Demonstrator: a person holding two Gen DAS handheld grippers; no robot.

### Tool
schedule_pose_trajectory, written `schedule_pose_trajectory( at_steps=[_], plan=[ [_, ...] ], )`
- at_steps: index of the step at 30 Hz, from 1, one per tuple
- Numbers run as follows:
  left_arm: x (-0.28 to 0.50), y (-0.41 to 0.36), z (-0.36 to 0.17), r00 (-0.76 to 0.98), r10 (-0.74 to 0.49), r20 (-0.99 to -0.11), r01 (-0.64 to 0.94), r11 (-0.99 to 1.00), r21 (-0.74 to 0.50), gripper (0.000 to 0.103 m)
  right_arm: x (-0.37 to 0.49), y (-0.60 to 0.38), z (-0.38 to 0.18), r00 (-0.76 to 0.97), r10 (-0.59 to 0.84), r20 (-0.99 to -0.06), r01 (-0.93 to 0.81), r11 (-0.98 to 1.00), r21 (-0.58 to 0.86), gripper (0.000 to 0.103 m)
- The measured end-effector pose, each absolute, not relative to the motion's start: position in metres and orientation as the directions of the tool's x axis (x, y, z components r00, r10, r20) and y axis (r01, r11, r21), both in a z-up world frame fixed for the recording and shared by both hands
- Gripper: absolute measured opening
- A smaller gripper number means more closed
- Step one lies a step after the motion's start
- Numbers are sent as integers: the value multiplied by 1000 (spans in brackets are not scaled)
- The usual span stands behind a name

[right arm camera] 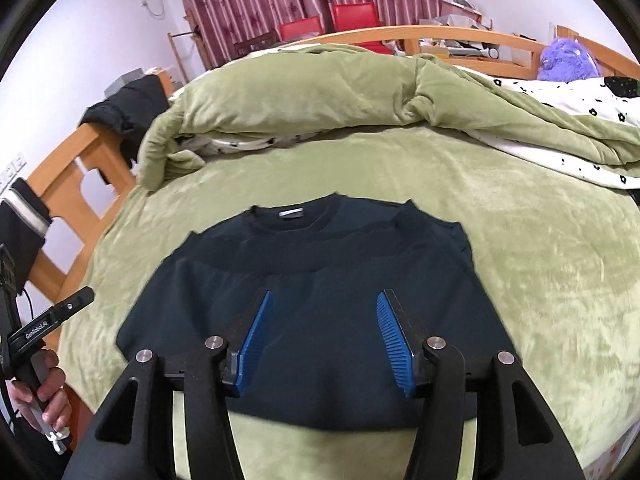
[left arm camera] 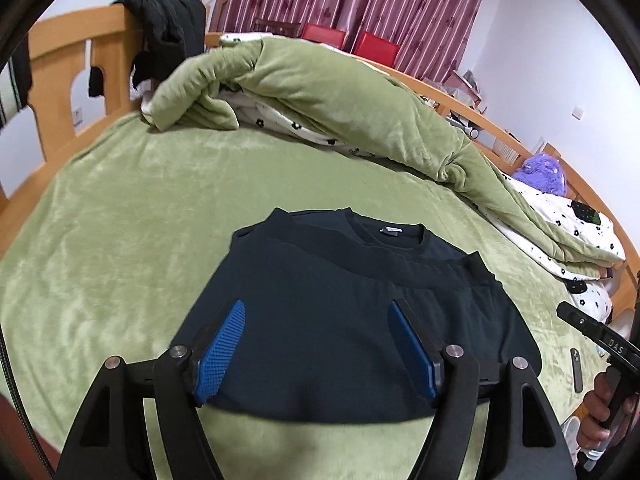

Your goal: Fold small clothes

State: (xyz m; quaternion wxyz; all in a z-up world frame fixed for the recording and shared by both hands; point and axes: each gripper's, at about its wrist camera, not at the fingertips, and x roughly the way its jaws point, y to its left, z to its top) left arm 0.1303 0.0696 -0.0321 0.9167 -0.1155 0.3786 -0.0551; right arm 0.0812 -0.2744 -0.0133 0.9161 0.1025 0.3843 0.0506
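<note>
A dark navy top (left arm camera: 352, 312) lies folded flat on the green bed cover (left arm camera: 140, 240), collar with its white label (left arm camera: 390, 231) on the far side. My left gripper (left arm camera: 318, 312) hovers over its near half, open and empty, blue pads (left arm camera: 222, 350) wide apart. In the right wrist view the same top (right arm camera: 320, 280) lies ahead, and my right gripper (right arm camera: 324, 304) is open and empty above its near half. The right gripper's body shows at the right edge of the left wrist view (left arm camera: 592, 328), the left one's at the left edge of the right wrist view (right arm camera: 44, 324).
A bunched green quilt (left arm camera: 340, 92) with a white flowered lining lies across the far side. A wooden bed frame (left arm camera: 60, 64) with black clothes (left arm camera: 168, 32) hung on it stands at the left. A purple plush toy (left arm camera: 542, 172) sits at the far right. A dark remote-like object (left arm camera: 575, 368) lies at the right.
</note>
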Motion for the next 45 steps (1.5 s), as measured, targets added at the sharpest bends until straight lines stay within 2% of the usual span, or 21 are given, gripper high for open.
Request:
schedule_pose_trajectory(
  at_steps=[7, 13, 22, 30, 34, 41, 45],
  plan=[
    [93, 83, -17, 736, -169, -656, 5, 970, -244, 72, 43, -248, 5, 714, 169, -680, -41, 979, 200, 54],
    [84, 101, -43, 708, -210, -674, 1, 955, -296, 72, 39, -223, 2, 721, 182, -668, -78, 980, 182, 54],
    [90, 133, -115, 645, -239, -726, -72, 927, -369, 72, 79, -190, -58, 700, 203, -684, -86, 976, 202, 54],
    [110, 144, -165, 577, -324, -750, -73, 894, -442, 71, 122, -176, -133, 653, 118, -748, -19, 990, 140, 53],
    [114, 149, -171, 582, -355, -732, -68, 875, -479, 71, 138, -179, -147, 633, 87, -769, 22, 991, 130, 52],
    [130, 146, -193, 517, -479, -709, -66, 804, -591, 71, 136, -170, -167, 608, 17, -794, 12, 999, 30, 52],
    [138, 142, -203, 511, -486, -709, -73, 797, -599, 71, 119, -170, -167, 596, -2, -803, 14, 1000, 8, 52]
  ],
)
